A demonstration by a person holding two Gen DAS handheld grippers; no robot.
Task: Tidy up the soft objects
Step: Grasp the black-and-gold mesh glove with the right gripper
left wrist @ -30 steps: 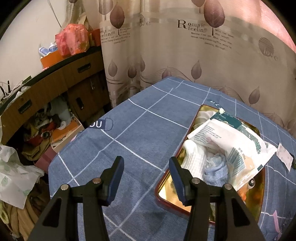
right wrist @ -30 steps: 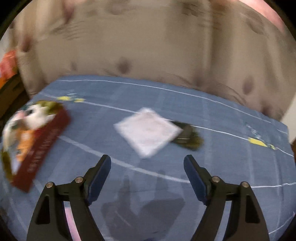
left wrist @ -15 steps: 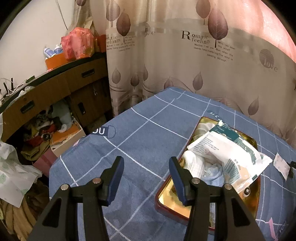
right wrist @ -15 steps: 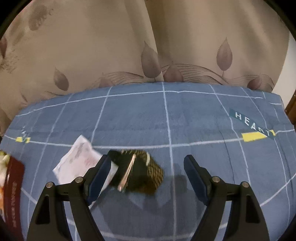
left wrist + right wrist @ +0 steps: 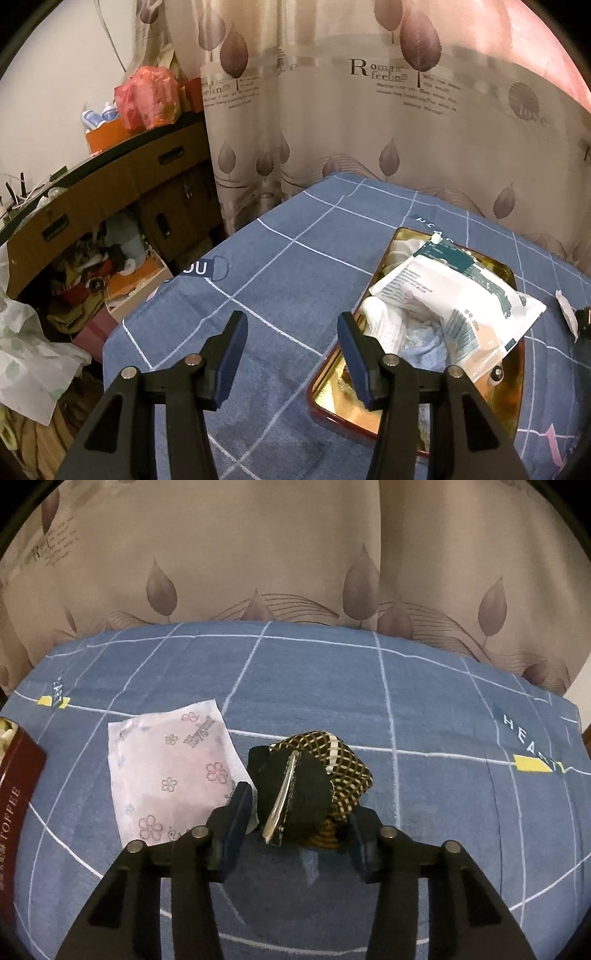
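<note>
The right tool [image 5: 295, 821] is closing around the checked hair clip [image 5: 314, 786], just right of the tissue packet [image 5: 173, 768].

**Legible Text**

Curtain [image 5: 406, 122]: "Romantic Feeling", and "love" on a round emblem. Blue tablecloth [image 5: 314, 686]: "HEART" beside a yellow tab; "OU" at its edge in the left wrist view. Red tin [image 5: 14, 797]: "TOFFEE" on its side wall.
</note>
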